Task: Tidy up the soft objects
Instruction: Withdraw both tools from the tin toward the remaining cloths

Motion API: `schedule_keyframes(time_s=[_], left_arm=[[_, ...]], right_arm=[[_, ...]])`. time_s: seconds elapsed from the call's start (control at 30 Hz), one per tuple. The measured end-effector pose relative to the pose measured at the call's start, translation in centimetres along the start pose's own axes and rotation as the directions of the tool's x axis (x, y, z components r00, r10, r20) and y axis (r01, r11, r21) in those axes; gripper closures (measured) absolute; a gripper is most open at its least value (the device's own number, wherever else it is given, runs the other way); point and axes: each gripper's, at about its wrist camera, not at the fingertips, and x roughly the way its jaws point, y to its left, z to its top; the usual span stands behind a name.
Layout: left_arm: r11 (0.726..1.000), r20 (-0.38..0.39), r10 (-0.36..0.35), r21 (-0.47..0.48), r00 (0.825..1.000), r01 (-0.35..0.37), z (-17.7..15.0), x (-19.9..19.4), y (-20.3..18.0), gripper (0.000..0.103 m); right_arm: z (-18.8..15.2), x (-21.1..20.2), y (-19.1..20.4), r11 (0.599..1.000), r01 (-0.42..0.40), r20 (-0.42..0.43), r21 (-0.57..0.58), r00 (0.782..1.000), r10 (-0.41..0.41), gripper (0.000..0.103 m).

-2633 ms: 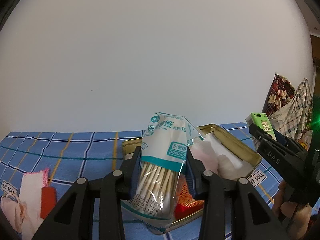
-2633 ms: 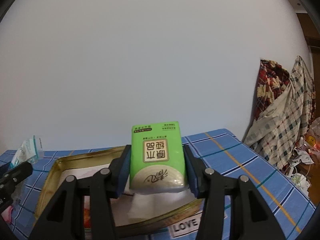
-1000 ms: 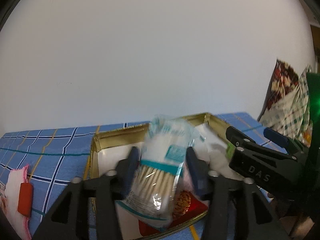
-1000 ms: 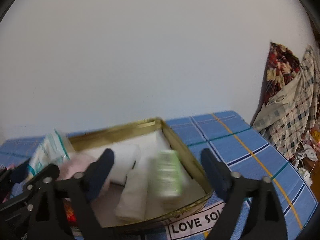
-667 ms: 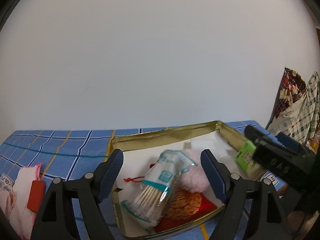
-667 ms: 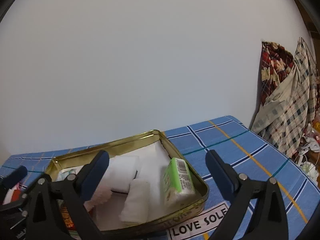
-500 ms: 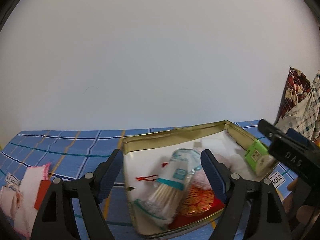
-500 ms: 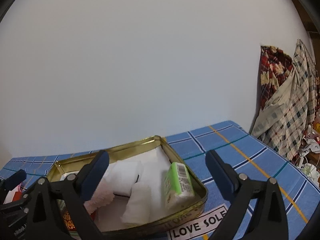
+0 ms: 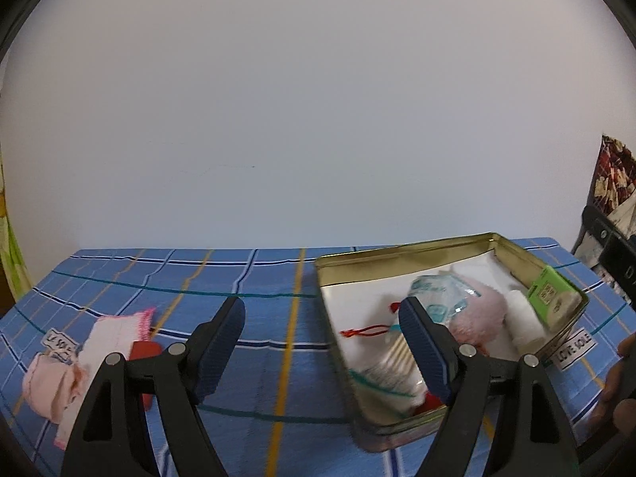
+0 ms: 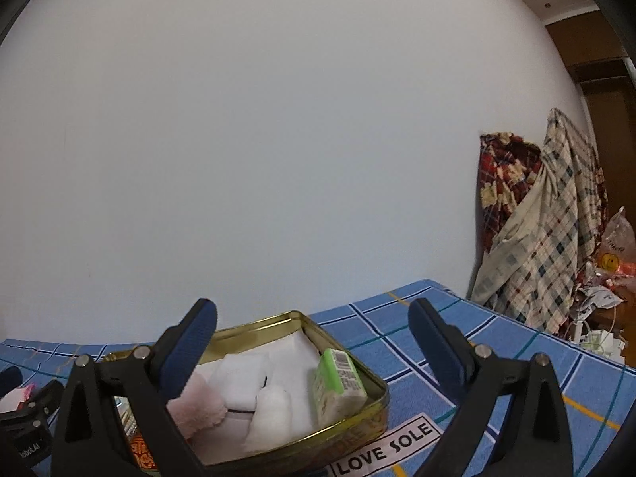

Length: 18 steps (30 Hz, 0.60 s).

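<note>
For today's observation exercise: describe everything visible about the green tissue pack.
The green tissue pack is a small soft plastic-wrapped block, bright green with white ends and a printed barcode. It stands on edge inside the gold tin, leaning against the tin's right wall, beside a rolled white cloth. Neither tool touches it.

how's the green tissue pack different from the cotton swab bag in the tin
The green tissue pack is an opaque, boxy block; the cotton swab bag is clear plastic with the sticks showing through. The tissue pack leans on its edge against the right wall of the gold tin; the swab bag lies slanted nearer the tin's middle, partly over a red pouch. Both are inside the tin, and neither is gripped.
</note>
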Motion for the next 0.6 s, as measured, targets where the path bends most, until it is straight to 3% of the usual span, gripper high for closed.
schedule_keyframes(time_s=[0.6], left_arm=[[0.994, 0.064, 0.065, 0.081, 0.996, -0.07, -1.3, -3.1, 3.5, 0.021]], right_arm=[[-0.6, -3.8, 1.6, 0.999, 0.009, 0.024, -0.043, 1.0, -0.007, 0.004]])
